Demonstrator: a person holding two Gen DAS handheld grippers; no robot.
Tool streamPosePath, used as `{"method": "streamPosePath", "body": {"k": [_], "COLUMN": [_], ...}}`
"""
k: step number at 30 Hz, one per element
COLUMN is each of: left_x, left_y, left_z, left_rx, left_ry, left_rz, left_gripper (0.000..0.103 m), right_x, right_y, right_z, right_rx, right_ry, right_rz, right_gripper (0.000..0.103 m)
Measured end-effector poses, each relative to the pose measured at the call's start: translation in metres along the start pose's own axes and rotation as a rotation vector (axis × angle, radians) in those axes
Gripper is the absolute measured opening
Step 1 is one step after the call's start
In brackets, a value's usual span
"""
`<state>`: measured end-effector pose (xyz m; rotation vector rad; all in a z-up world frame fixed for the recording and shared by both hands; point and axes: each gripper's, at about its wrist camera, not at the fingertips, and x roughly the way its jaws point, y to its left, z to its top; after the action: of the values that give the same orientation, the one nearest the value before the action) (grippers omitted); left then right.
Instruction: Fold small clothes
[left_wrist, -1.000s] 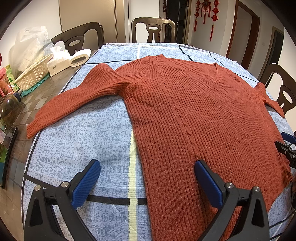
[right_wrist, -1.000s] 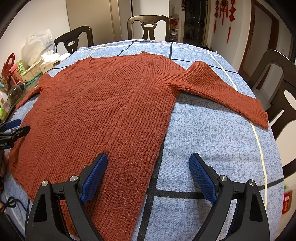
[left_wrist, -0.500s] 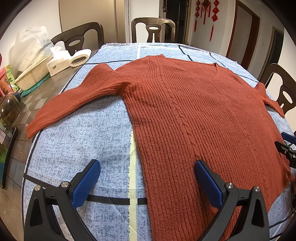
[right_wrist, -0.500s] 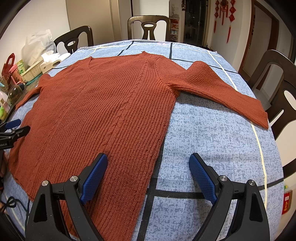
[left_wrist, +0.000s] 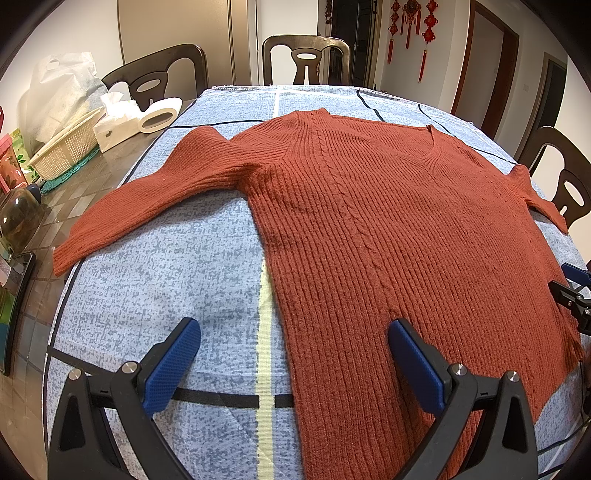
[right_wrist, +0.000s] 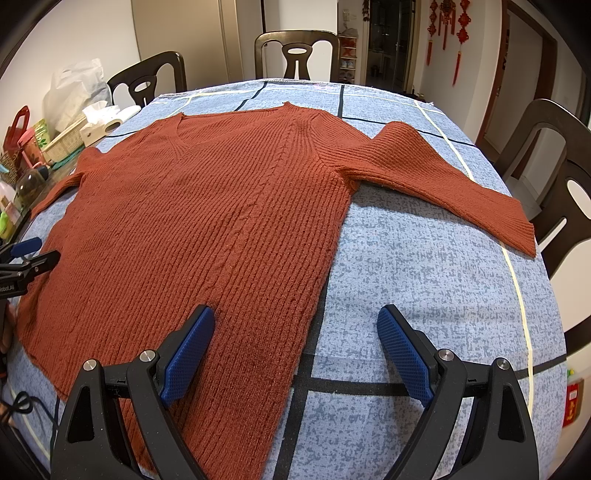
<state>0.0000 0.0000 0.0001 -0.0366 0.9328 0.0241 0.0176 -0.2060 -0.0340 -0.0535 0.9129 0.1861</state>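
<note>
A rust-red ribbed sweater lies flat, front up, on the blue patterned tablecloth, both sleeves spread outward. My left gripper hovers open over the sweater's lower left side edge, one blue pad over cloth, the other over knit. In the right wrist view the sweater fills the left half, and my right gripper stands open over its lower right side edge. Each gripper's tip shows at the other view's border: the right gripper and the left gripper. Nothing is held.
Dark wooden chairs ring the table. At the left table edge sit a woven basket, a tissue box, a white tape roll and bottles. More chairs stand at the right.
</note>
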Motion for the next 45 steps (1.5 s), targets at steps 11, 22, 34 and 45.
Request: {"method": "streamPosePath", "body": {"k": [11, 22, 34, 45], "left_x": [0.0000, 0.0000, 0.0000, 0.0000], "left_y": [0.0000, -0.0001, 0.0000, 0.0000], "left_z": [0.0000, 0.0000, 0.0000, 0.0000], "left_rx": [0.000, 0.001, 0.000, 0.000], "left_ry": [0.000, 0.000, 0.000, 0.000], "left_rz": [0.000, 0.001, 0.000, 0.000], "left_gripper": [0.103, 0.103, 0.103, 0.103], "right_x": [0.0002, 0.0004, 0.0001, -0.0065], "right_y": [-0.0002, -0.0008, 0.0039, 0.0079], "right_z": [0.0000, 0.0003, 0.0021, -0.0015], "right_rx": [0.000, -0.001, 0.010, 0.045], "right_ry": [0.000, 0.000, 0.004, -0.001], "right_rz": [0.000, 0.000, -0.019, -0.011], "right_gripper": [0.090, 0.090, 0.090, 0.090]}}
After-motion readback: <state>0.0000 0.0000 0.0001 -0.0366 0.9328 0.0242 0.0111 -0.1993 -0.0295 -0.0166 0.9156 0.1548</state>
